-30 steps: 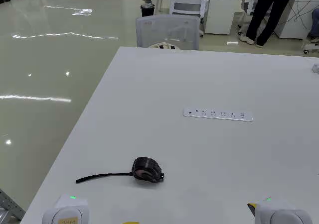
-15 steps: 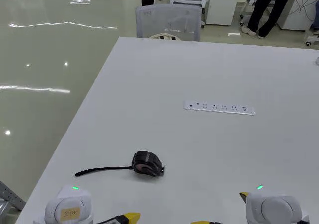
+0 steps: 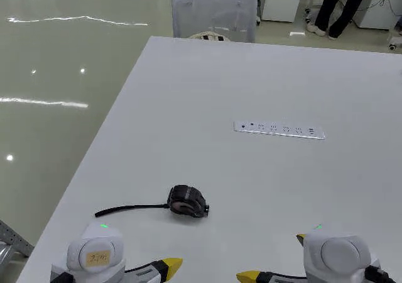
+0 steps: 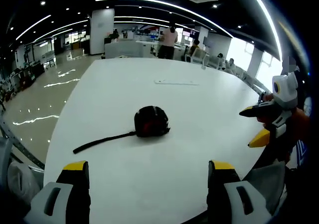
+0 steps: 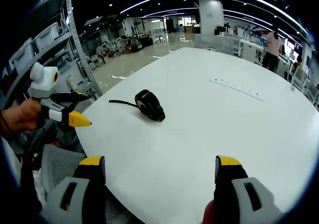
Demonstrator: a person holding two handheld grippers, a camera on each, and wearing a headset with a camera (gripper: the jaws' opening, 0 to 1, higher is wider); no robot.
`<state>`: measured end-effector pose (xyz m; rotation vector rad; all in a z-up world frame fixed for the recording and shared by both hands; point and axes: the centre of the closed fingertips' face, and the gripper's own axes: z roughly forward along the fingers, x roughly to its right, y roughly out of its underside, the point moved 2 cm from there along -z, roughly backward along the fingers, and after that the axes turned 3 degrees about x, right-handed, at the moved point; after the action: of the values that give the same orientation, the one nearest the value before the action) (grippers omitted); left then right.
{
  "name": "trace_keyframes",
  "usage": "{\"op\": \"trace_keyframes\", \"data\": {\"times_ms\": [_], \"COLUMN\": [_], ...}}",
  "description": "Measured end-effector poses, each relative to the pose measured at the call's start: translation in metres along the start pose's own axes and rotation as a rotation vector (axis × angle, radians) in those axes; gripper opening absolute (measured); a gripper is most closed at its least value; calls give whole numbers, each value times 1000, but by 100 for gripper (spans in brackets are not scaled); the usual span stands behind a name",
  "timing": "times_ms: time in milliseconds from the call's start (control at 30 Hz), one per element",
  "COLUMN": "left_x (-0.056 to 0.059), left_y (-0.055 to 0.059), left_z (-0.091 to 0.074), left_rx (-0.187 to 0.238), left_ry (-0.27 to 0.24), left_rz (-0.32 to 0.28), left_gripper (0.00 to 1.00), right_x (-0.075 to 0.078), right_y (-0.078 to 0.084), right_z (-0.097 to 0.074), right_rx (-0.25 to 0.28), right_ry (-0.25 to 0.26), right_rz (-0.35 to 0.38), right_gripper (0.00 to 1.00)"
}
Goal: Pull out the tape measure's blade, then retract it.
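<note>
L gripper point(image 4: 148, 167), R gripper point(image 5: 159, 160) closer; tape measure point(image 3: 187, 201) beyond fingers point(image 4: 76, 167).

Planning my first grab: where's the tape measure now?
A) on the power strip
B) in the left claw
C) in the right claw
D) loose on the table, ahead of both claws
D: the tape measure lies on the table, with the left claw and right claw both open and apart from it.

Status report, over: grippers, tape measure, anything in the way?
Left gripper, right gripper open, empty. Tape measure lies untouched on table, strap trailing. Power strip far beyond; nothing between.
</note>
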<state>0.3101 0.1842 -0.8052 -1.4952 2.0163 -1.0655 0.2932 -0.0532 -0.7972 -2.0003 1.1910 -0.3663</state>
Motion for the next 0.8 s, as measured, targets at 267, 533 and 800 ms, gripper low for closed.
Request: {"op": "trace_keyframes", "data": {"times_ms": [267, 533, 800], "left_x": [1, -1, -4], "left_y": [2, 0, -4], "left_z": [9, 19, 30], "left_rx": [-7, -12, -16], "left_ry": [15, 29, 40], "left_rz": [14, 21, 34], "left_gripper": [95, 94, 94], "right_x": [1, 4, 7], "right_y": [-2, -4, -5], "right_z": [11, 21, 32], "right_rx": [-14, -28, -38], "right_ry": [-14, -21, -24], "right_rz": [-14, -22, -20], "right_gripper": [93, 92, 92]}}
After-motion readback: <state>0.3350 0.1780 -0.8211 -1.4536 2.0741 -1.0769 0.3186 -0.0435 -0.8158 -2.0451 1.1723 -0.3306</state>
